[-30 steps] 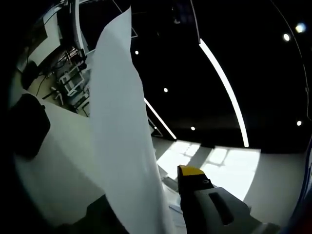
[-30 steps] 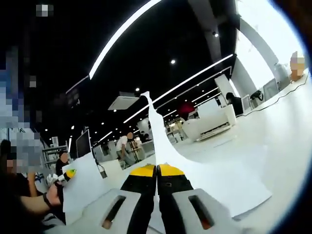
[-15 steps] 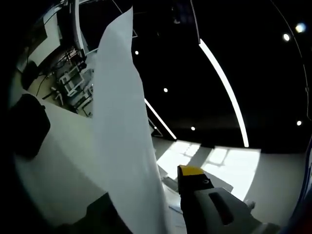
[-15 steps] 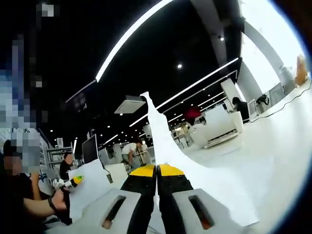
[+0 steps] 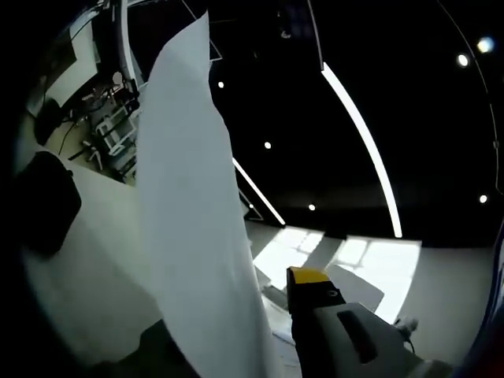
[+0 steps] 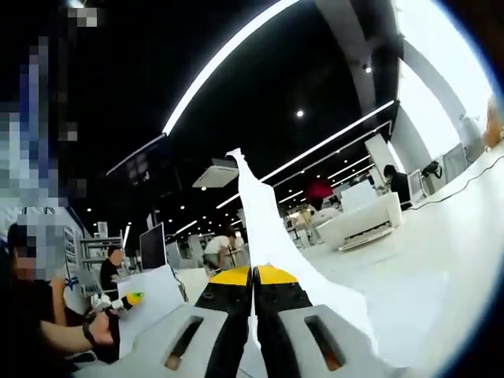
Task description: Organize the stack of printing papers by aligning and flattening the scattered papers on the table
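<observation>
- Left gripper view: the left gripper (image 5: 260, 315) is clamped on a white paper (image 5: 189, 228), which rises from between its jaws as a tall, curving sheet toward the dark ceiling.
- One yellow-tipped jaw stands just right of the paper; the other is hidden behind the sheet.
- A long ceiling light (image 5: 358, 138) slants across the black ceiling to the right of the paper.
- Shelving and cables (image 5: 106, 126) sit left of the paper's upper edge, with a dark rounded object (image 5: 43, 201) lower down on that side.
- Right gripper view: the right gripper (image 6: 253, 276) has its yellow-tipped jaws pressed together on the paper (image 6: 272, 236), which climbs to a narrow peak above them and spreads out to the right.
- Far left of the paper, a person's hand (image 6: 101, 327) holds the left gripper (image 6: 126, 301), with a second patch of paper showing just beside it.
- A white counter (image 6: 465, 228) stretches away to the right of the paper.
- People stand in the background (image 6: 216, 250), left of the paper's peak.
</observation>
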Action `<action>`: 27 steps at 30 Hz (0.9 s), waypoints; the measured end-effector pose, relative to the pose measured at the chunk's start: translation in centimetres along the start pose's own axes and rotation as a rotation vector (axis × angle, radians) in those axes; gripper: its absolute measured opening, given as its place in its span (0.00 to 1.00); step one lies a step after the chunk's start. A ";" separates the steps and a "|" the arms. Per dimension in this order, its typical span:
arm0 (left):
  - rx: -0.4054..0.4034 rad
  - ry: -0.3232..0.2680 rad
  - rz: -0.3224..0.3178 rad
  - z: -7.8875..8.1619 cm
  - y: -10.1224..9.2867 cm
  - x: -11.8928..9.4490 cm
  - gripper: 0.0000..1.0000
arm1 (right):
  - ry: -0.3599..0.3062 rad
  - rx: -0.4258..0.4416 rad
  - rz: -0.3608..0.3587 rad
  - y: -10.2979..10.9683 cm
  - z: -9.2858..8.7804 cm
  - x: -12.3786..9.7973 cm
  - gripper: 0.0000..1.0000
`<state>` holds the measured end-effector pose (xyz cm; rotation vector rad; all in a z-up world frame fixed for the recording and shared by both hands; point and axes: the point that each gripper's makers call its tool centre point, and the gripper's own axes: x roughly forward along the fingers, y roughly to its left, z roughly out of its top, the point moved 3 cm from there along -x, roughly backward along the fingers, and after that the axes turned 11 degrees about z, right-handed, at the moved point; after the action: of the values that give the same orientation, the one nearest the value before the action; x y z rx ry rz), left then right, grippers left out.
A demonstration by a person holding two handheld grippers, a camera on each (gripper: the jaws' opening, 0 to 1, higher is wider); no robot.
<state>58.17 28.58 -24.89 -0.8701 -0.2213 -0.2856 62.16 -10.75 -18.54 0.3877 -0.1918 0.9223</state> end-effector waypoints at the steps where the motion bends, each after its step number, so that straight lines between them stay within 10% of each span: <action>1: 0.000 0.000 0.000 0.0 0.0 0.0 0.20 | -0.001 -0.002 0.005 0.2 0.2 0.1 0.00; 27: -0.001 -0.001 -0.002 0.1 0.3 0.0 0.20 | -0.057 -0.007 0.142 5.8 3.7 1.7 0.00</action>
<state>58.27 28.83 -25.05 -0.8715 -0.2227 -0.2870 58.54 -7.88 -13.25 0.3979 -0.2776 1.0501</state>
